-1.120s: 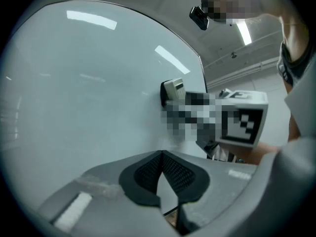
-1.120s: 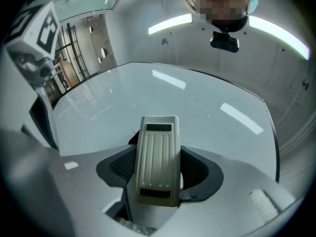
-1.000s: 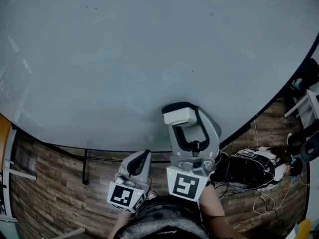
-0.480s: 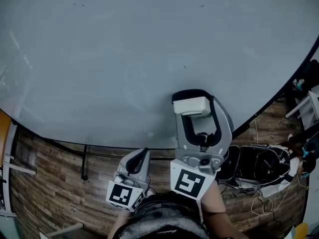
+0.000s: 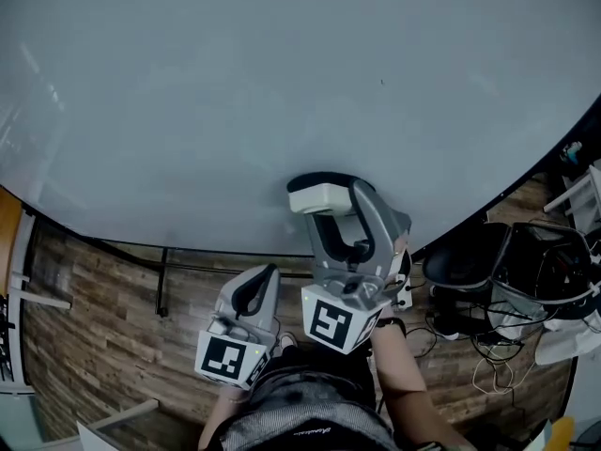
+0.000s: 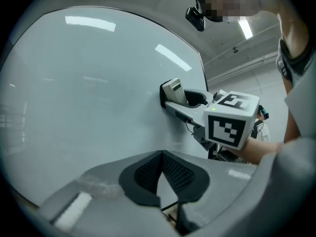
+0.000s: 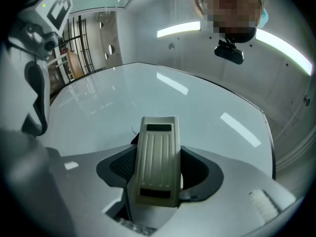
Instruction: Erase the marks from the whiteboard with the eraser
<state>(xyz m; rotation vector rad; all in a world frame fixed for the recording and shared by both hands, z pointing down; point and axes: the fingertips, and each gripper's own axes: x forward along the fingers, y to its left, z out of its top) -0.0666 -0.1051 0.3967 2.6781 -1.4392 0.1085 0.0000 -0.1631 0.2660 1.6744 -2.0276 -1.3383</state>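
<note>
- The right gripper (image 7: 157, 169) is clamped on the eraser (image 7: 157, 157), its jaws pressing the long ribbed sides. This hold leaves the wiping face free and lets the wrist steer it.
- The eraser's far end meets the board (image 5: 235, 92) low down, near the bottom edge and a little right of the middle. In the left gripper view its face looks to lie against the surface, which is what wiping needs.
- The left gripper (image 6: 160, 174) has its jaws together on nothing and hangs back below the board's edge, over the floor (image 5: 94, 346). I judge it is simply out of the way, since one eraser needs one gripper.
- The board reads almost clean. I make out one small dot (image 5: 381, 82) up and right of the eraser. The right gripper view also shows a thin dark curl (image 7: 133, 130) just beside the eraser's left corner — whether that is ink or a stray thread I cannot tell.
- So the job looks near its end. What is left is likely a pass over those specks, with the eraser kept flat so its edge doesn't skip over them.
- Risk: a tilted eraser wipes with one corner only, and a hard press may twist it in the jaws.
</note>
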